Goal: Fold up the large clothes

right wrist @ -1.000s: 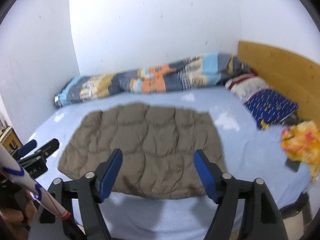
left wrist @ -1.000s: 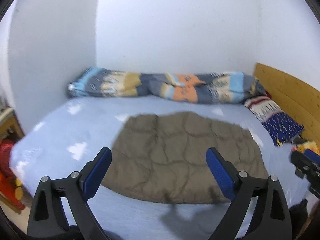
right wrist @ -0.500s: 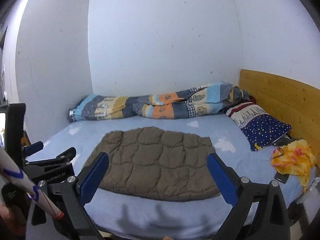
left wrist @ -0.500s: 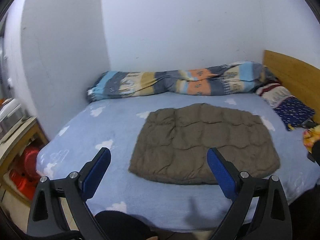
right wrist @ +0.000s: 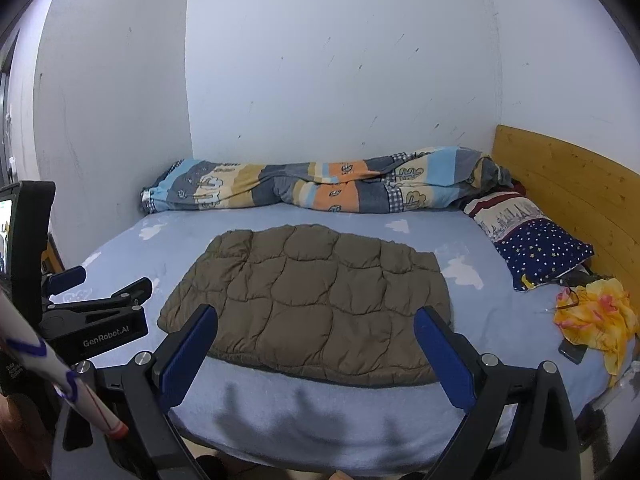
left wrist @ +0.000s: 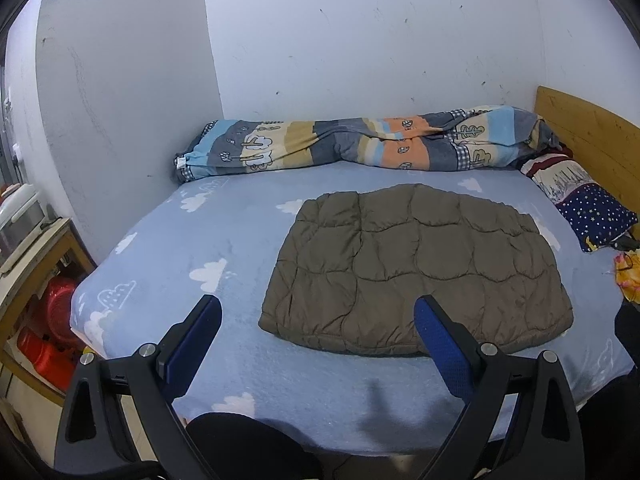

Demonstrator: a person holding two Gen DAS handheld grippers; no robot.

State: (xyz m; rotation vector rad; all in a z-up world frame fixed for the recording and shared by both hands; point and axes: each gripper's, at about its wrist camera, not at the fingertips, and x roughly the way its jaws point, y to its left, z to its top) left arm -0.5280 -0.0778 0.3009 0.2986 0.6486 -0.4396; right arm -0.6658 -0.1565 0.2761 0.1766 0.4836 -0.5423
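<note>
The bed [left wrist: 224, 248], under a pale blue cloud-print sheet, fills the corner of the room, with walls along its far and left sides and a wooden headboard [right wrist: 568, 184] at the right. That leaves only the near side free to work from, which is probably why both tools face it from there.

A rolled patterned duvet [left wrist: 360, 146] lies along the far wall, and pillows [right wrist: 532, 240] sit against the headboard, so the middle of the mattress is open for folding.

The brown quilted garment [left wrist: 412, 268] lies flat in that middle area, a little right of centre, already a compact rectangle; its folding looks largely done. Bare sheet surrounds all four of its edges, widest on the left, and its near edge stops short of the mattress edge.

A yellow cloth [right wrist: 596, 320] and a dark phone [right wrist: 572, 350] sit near the right edge, apart from the garment.

The left gripper [left wrist: 316, 340] and the right gripper [right wrist: 316, 340] hang near the bed's front edge with jaws spread wide, holding nothing and touching nothing.
</note>
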